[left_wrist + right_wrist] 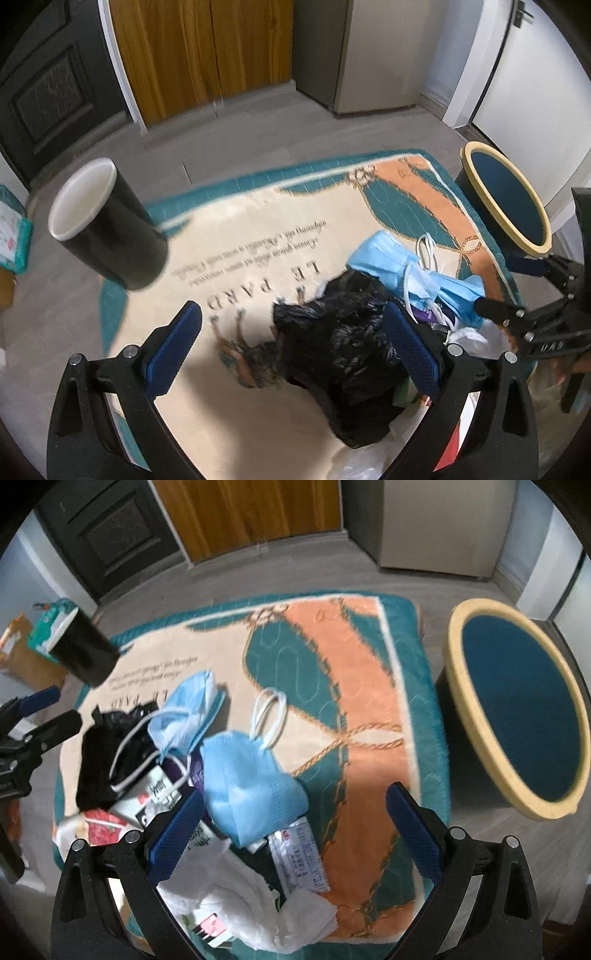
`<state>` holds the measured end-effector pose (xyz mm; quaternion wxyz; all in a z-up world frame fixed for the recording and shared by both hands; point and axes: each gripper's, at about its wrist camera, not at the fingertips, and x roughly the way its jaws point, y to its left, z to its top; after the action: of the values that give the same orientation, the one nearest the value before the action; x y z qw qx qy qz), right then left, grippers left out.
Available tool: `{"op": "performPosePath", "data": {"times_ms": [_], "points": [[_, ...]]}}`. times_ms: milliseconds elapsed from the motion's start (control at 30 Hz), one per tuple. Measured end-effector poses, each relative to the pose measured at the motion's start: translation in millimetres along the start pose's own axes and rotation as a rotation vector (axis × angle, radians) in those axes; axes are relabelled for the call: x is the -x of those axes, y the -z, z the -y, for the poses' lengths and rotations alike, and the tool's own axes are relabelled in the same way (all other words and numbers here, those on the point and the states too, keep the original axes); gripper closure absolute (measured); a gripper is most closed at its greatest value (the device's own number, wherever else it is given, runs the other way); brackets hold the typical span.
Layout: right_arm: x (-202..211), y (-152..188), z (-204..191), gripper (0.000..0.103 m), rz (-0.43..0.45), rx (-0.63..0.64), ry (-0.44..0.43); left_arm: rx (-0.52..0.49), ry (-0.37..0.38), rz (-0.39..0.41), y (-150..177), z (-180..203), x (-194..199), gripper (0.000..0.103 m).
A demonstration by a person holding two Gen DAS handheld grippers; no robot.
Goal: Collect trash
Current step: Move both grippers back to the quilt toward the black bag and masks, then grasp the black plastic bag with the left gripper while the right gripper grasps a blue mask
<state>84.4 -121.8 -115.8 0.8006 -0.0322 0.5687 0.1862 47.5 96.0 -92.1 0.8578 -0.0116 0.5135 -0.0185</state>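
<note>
A pile of trash lies on a patterned rug (362, 709): a black plastic bag (340, 347), light blue face masks (251, 786), white tissue (258, 912) and small packets (299, 853). A black paper cup (107, 229) lies on its side at the rug's left edge, also in the right wrist view (83, 648). A dark bin with a yellow rim (517, 705) stands right of the rug. My left gripper (295, 350) is open above the black bag. My right gripper (295, 834) is open above the masks and packets, holding nothing.
Grey floor surrounds the rug. A wooden door (199, 51), a dark door (44, 88) and a grey cabinet (373, 51) line the far wall. A teal package (51, 627) and a cardboard box (22, 653) sit on the floor at the left.
</note>
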Motion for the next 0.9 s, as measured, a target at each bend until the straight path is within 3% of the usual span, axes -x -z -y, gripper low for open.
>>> {"op": "performPosePath", "data": {"times_ms": [100, 267, 400, 467, 533, 600, 667, 700, 900], "points": [[-5.2, 1.4, -1.7, 0.005, -0.014, 0.006, -0.003, 0.002, 0.005, -0.04, 1.8, 2.1, -9.0, 0.015], [-9.2, 1.0, 1.1, 0.007, -0.027, -0.004, -0.016, 0.009, 0.022, -0.096, 6.6, 1.9, -20.1, 0.016], [-10.4, -0.2, -0.3, 0.009, -0.027, -0.003, -0.026, -0.006, 0.026, -0.153, 11.1, 2.5, -29.9, 0.028], [-10.6, -0.8, -1.7, 0.017, -0.03, 0.01, -0.031, -0.004, 0.035, -0.174, 12.6, 2.1, -32.9, 0.035], [-11.1, -0.6, -3.3, 0.026, -0.039, 0.019, -0.035, -0.005, 0.04, -0.183, 12.9, 2.6, -33.8, 0.047], [-12.4, -0.5, -6.0, 0.036, -0.047, 0.029, -0.042, -0.007, 0.047, -0.191, 11.8, 2.7, -33.6, 0.068], [-12.4, -0.8, -8.2, 0.048, -0.048, 0.04, -0.043, -0.005, 0.037, -0.191, 9.6, 2.3, -32.6, 0.078], [-12.1, -1.1, -9.1, 0.05, -0.047, 0.044, -0.048, -0.001, 0.041, -0.189, 8.5, 0.7, -31.0, 0.082], [-3.3, -5.1, -7.9, 0.06, -0.014, 0.039, -0.049, 0.019, 0.032, -0.139, -1.0, -9.0, -14.3, 0.089]]}}
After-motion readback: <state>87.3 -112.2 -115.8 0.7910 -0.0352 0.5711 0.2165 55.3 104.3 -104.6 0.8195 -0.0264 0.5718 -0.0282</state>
